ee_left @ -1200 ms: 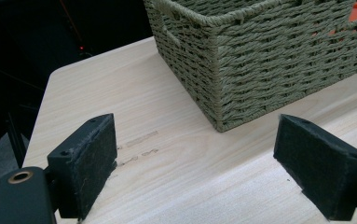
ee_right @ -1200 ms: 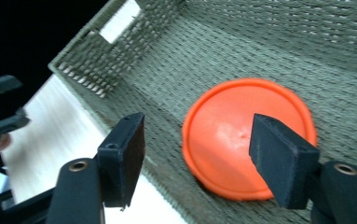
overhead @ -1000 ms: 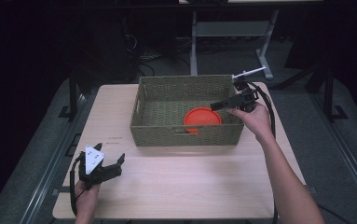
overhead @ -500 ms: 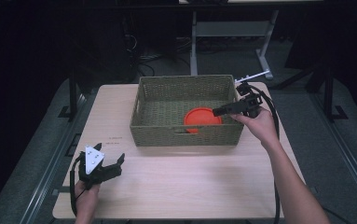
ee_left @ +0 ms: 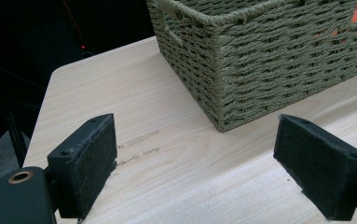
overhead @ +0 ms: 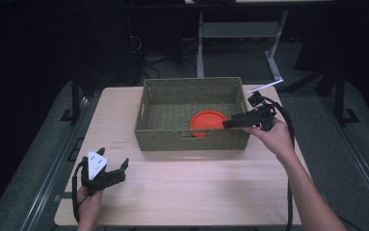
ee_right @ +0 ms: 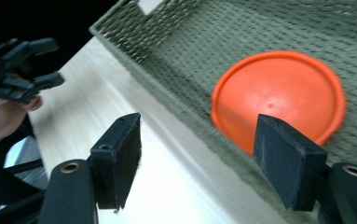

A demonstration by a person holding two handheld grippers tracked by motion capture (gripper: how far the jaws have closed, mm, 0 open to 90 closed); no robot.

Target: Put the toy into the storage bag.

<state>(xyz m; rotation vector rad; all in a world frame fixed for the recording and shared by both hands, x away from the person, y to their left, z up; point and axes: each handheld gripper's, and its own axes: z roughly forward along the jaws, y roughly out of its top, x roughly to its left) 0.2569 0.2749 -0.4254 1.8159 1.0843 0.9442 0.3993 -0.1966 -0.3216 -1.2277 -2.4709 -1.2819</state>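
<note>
The step in hand looks like taking the orange plate (overhead: 208, 122) out of the woven basket (overhead: 172, 139). To do it well, I think the right gripper (overhead: 230, 124) should first rise a little over the near wall of the basket, then come down with one jaw on each side of the plate's rim, because the plate lies flat and only its edge gives something to pinch. It helps to tilt the gripper so that one pad (ee_right: 285, 161) can slide under the rim without pushing the plate away against the weave.

The plate rests on the bottom of the basket, in its near right part, close to the near wall. In the high view the right gripper is at the right end of that wall, pointing left toward the plate and near to it, but I cannot tell if it touches. In the right gripper view its jaws are spread wide and hold nothing; the basket wall passes between them and the plate (ee_right: 278, 98) lies just beyond.

The left gripper (overhead: 106, 172) stays low at the near left of the table (overhead: 196, 187), well apart from the basket, also spread and empty.
</note>
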